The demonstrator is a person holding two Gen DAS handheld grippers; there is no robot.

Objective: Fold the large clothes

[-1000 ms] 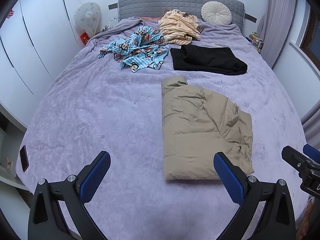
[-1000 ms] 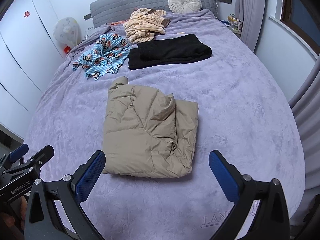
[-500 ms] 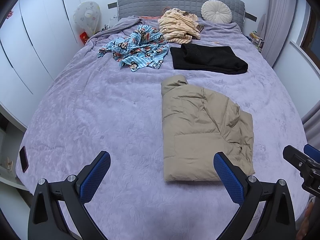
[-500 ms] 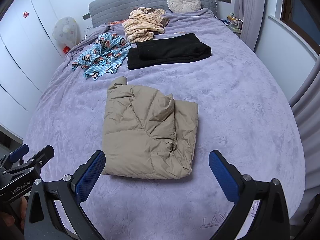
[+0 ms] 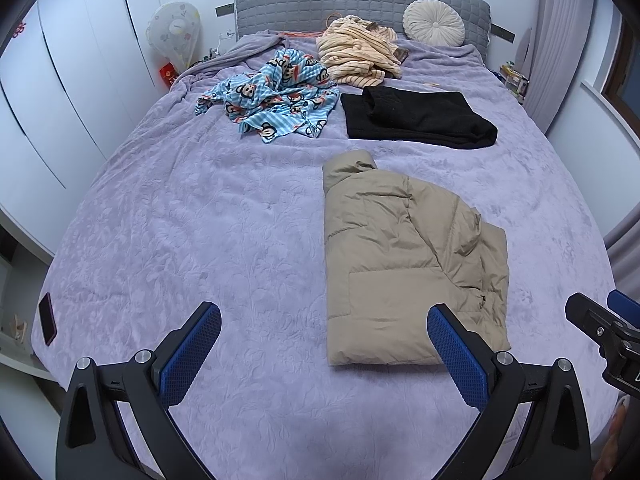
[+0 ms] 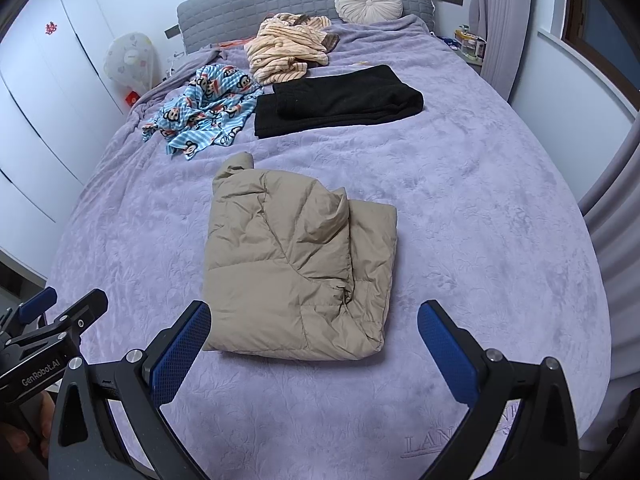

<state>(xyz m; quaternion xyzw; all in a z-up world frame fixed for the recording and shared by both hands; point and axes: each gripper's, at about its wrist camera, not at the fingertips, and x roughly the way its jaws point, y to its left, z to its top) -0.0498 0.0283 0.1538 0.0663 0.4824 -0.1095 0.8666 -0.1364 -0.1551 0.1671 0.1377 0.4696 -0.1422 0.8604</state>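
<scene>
Both hand-held grippers hover above the near edge of a bed covered in a lilac plush bedspread (image 5: 200, 220). The left gripper (image 5: 324, 346) has its blue-padded fingers spread wide, holding and touching nothing. The right gripper (image 6: 314, 340) is likewise spread wide and empty. Between them, on the near middle of the bedspread, lies a folded beige puffer jacket (image 6: 296, 272), its long axis running near to far and its rolled collar pointing toward the far grey quilted headboard (image 5: 360, 0). Farther back lie a folded black garment (image 5: 416, 120), a crumpled blue monkey-print cloth (image 5: 276, 96) to its left, and a striped cream garment (image 5: 356, 54) by a round cream cushion (image 5: 434, 28).
</scene>
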